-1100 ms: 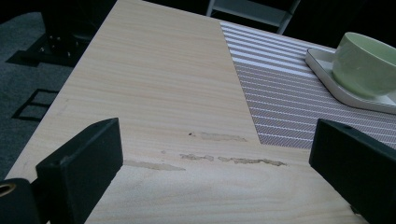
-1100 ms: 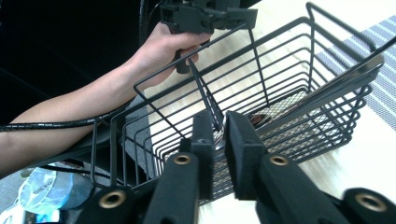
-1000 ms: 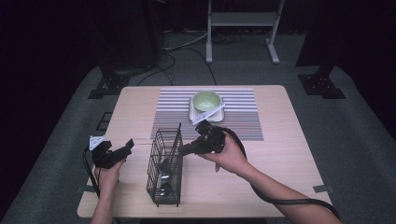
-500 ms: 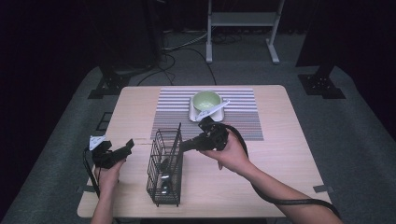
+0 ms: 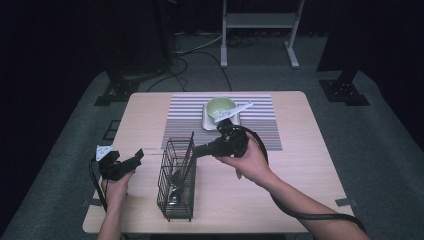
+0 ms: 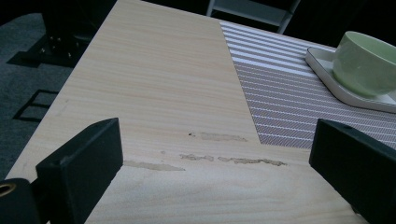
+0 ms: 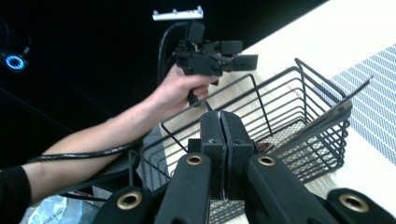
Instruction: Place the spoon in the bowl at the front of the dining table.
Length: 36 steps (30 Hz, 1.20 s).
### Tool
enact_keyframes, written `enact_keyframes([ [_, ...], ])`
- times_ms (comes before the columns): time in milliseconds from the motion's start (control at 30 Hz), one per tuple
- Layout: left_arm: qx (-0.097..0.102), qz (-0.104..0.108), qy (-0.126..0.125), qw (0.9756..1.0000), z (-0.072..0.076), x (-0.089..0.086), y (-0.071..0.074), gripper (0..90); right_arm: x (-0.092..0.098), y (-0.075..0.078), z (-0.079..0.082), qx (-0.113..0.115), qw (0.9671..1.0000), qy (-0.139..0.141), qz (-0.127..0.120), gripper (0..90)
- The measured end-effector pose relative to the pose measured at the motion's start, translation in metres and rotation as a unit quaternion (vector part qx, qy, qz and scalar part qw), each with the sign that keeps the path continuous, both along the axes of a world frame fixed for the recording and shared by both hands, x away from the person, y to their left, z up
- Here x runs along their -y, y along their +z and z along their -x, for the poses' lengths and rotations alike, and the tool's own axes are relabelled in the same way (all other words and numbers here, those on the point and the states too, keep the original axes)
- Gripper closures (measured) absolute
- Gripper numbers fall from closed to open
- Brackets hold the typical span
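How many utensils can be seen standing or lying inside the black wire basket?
2, as far as I can tell: a dark spoon low inside the basket, and a long dark utensil leaning up over its far rim. The wires may hide others.

A fixed camera looks forward and down over the table (image 5: 300,150). Two gripper-mounted cameras skim it closely. All share the striped mat (image 5: 260,120).

Black wire basket (image 5: 176,182), upright, utensils inside.
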<state>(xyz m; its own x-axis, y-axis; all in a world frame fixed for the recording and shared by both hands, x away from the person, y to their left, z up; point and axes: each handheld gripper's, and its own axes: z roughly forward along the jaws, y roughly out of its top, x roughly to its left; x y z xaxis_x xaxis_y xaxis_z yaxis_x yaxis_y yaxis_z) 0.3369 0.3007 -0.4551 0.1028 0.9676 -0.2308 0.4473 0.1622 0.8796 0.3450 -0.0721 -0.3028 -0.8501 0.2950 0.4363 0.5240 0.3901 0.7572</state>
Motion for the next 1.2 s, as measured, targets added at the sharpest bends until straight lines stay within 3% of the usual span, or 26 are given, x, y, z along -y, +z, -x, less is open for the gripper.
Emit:
enact_keyframes([
  [833, 0.000, 0.000, 0.002, 1.0000, -0.001, -0.001, 0.000, 1.6, 0.021, 0.035, 0.006, 0.004, 0.9987, -0.003, -0.050, 89.1],
  [1200, -0.002, -0.001, 0.000, 1.0000, -0.001, -0.001, -0.001, 1.6, 0.031, 0.043, 0.009, 0.004, 0.9982, -0.007, -0.059, 89.1],
])
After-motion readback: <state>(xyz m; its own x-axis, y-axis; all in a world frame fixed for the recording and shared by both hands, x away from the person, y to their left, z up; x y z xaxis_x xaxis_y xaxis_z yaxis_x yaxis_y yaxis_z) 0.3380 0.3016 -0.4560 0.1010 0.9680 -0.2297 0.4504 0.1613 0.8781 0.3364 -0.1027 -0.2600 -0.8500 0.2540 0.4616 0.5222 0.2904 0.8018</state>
